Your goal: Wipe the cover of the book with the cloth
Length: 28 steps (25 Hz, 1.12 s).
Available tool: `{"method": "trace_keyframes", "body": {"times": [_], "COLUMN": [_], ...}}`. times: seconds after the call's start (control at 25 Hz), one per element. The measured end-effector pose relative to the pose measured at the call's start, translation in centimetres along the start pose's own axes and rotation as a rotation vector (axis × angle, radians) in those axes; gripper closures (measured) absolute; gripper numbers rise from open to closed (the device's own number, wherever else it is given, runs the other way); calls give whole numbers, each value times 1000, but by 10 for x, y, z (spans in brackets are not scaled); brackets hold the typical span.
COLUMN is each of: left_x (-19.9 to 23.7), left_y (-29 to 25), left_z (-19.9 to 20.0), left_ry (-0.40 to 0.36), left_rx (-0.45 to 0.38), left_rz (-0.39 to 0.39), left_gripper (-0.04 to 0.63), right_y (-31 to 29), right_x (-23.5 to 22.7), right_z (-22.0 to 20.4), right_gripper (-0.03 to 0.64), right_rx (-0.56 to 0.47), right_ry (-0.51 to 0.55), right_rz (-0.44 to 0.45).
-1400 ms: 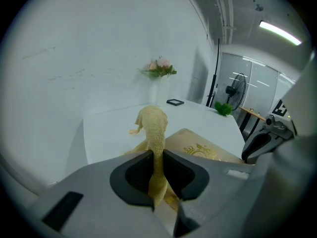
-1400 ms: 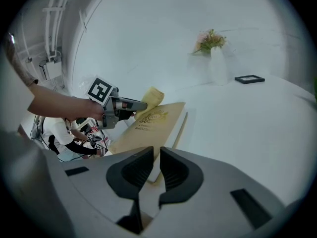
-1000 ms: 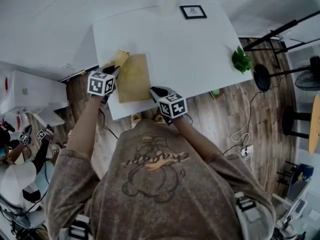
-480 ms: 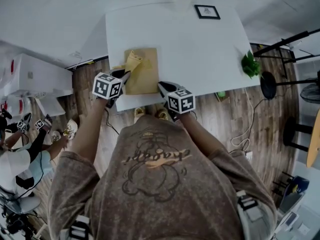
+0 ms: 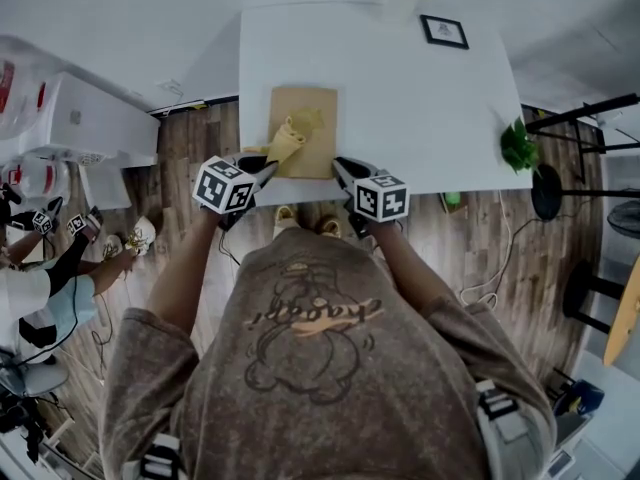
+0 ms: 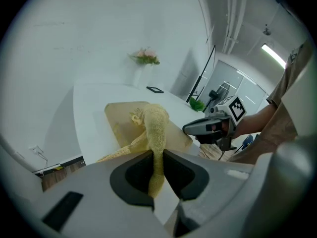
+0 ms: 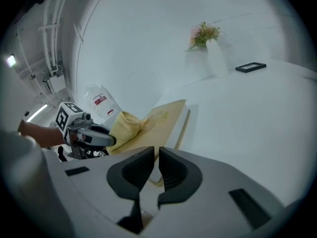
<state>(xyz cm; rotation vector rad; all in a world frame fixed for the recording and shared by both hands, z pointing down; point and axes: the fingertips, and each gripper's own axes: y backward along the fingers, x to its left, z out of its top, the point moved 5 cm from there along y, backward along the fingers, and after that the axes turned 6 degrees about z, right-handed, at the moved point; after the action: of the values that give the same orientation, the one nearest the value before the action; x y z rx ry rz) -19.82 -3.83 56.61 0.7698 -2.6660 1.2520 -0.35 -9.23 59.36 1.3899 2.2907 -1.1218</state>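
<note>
From my seat the flat tan hardcover book [image 5: 318, 116] lies on the white rectangular table [image 5: 420, 108], close to its near edge, straight ahead at 12 o'clock. The crumpled yellow terry cloth [image 5: 289, 138] rests on the book's cover toward its 7 o'clock corner, with 1 end trailing off the edge.

My left gripper [image 5: 262, 167] sits at that same 7 o'clock corner. In the left gripper view its 2 jaws are clamped on a rope-like strand of the cloth [image 6: 154, 125], which runs from between them up onto the book [image 6: 118, 117].

My right gripper [image 5: 343, 169] is at the book's 5 o'clock corner. In the right gripper view its jaws stand nearly together with only a thin slit and nothing pinched between them, and the book [image 7: 166, 117] stretches away just past the tips.

A small black picture frame [image 5: 444, 31] lies at the table's far end, at 1 o'clock.
</note>
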Motion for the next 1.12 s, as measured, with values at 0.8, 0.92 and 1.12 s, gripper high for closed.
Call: {"method": "trace_keyframes", "body": {"times": [0.8, 0.92, 1.12], "left_x": [-15, 2, 35], "left_y": [35, 35, 21], "left_z": [16, 42, 75], "left_ry": [52, 82, 65], "left_rx": [-16, -57, -90], "left_rz": [-101, -76, 41], "left_gripper": [543, 543, 543], "right_y": [-1, -1, -1], "right_x": [-2, 0, 2], "right_z": [-3, -2, 0], "right_gripper": [583, 584, 584], "right_rx": [3, 3, -7], "right_ry": [-5, -1, 1], "right_rz": [7, 6, -1]}}
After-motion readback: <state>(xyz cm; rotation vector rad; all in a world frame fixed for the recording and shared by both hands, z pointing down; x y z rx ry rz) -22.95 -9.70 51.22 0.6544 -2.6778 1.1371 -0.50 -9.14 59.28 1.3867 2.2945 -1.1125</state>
